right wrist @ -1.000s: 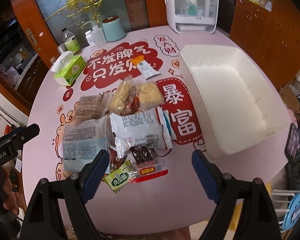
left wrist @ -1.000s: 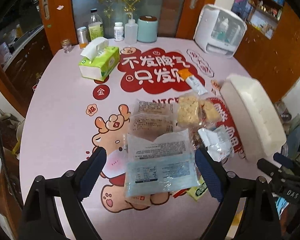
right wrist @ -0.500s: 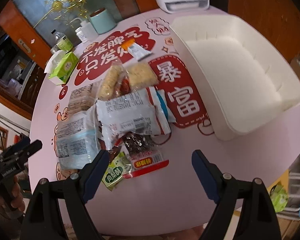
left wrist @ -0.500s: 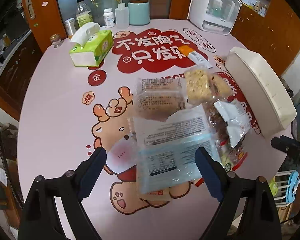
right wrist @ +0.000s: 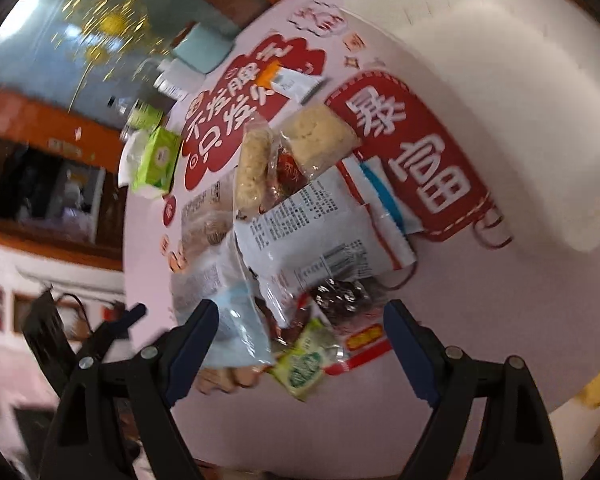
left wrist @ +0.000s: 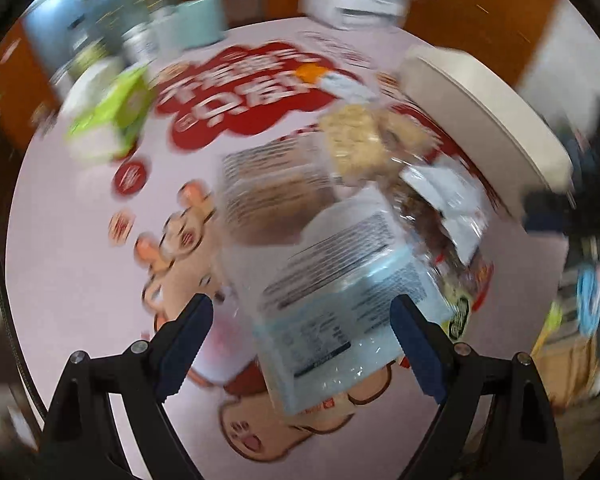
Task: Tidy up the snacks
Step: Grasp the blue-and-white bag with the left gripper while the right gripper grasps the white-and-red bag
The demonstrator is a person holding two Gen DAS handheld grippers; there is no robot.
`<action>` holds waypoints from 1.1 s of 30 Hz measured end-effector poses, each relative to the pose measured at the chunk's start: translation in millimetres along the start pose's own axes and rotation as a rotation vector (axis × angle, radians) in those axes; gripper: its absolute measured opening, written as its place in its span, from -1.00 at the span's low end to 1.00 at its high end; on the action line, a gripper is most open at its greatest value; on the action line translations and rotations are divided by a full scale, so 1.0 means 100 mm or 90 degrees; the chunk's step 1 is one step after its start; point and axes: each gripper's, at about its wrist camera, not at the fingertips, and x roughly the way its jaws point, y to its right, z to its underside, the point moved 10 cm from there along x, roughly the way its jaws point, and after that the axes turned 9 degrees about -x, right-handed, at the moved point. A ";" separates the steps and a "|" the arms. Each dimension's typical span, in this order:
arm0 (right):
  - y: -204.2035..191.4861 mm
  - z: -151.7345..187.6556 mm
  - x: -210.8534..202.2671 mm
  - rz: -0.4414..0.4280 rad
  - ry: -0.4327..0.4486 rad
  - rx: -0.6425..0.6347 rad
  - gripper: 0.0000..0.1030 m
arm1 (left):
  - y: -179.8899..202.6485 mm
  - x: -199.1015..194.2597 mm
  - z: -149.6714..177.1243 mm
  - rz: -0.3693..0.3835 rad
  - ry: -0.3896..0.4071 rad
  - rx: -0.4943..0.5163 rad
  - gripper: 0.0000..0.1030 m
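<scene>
Both of your grippers hang over the pink table (right wrist: 380, 420) with jaws spread wide, pinching nothing. Your left gripper (left wrist: 300, 344) frames a pale blue packet (left wrist: 340, 320) lying flat, its fine print too blurred to read. Left of the pile in that view sits a green tissue box (left wrist: 112, 120). Behind the packet lies a clear pack of brown cakes (left wrist: 268, 200), then puffed-rice bars (left wrist: 356, 140), then a white pouch (left wrist: 448, 200) near the white bin (left wrist: 480, 92).

From your right gripper (right wrist: 302, 348), going left to right: the tissue box (right wrist: 158, 164), the blue packet (right wrist: 228, 312), a small green sachet (right wrist: 306, 364) (its label is unreadable), a dark-filled pack with a red strip (right wrist: 344, 300), and the white pouch (right wrist: 320, 236) showing a barcode. Rice bars (right wrist: 316, 140) lie behind it. The tablecloth reads 不发脾气 只发财 on one red patch and 暴富 (right wrist: 416, 152) on another, just beside the empty bin (right wrist: 520, 80). No snack is in the bin.
</scene>
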 end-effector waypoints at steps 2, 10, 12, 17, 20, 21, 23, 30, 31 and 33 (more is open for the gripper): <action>0.04 -0.05 0.06 -0.012 -0.001 0.048 0.66 | 0.11 0.04 -0.03 0.000 -0.006 0.084 0.74; 0.13 -0.19 0.32 -0.002 -0.017 0.165 0.66 | 0.34 0.35 -0.10 0.014 -0.069 0.264 0.74; 0.15 -0.23 0.40 0.004 -0.021 0.187 0.66 | 0.38 0.44 -0.10 0.022 -0.089 0.285 0.74; 0.22 -0.26 0.64 0.015 -0.054 0.223 0.66 | 0.47 0.60 -0.07 0.061 -0.134 0.315 0.74; 0.25 -0.23 0.78 0.010 -0.074 0.236 0.66 | 0.51 0.65 -0.10 0.078 -0.148 0.308 0.82; 0.25 -0.22 0.80 0.005 -0.075 0.240 0.66 | 0.52 0.67 -0.09 0.088 -0.157 0.303 0.83; 0.26 -0.23 0.80 0.006 -0.072 0.234 0.56 | 0.54 0.72 -0.09 0.106 -0.175 0.291 0.87; 0.21 -0.22 0.63 0.058 -0.060 0.123 0.01 | 0.65 0.79 -0.02 0.137 -0.206 0.299 0.92; 0.21 -0.22 0.59 0.070 -0.056 0.104 -0.01 | 0.68 0.80 -0.01 0.137 -0.209 0.305 0.93; 0.19 -0.20 0.49 0.086 -0.044 0.071 -0.01 | 0.72 0.80 0.02 0.136 -0.215 0.314 0.95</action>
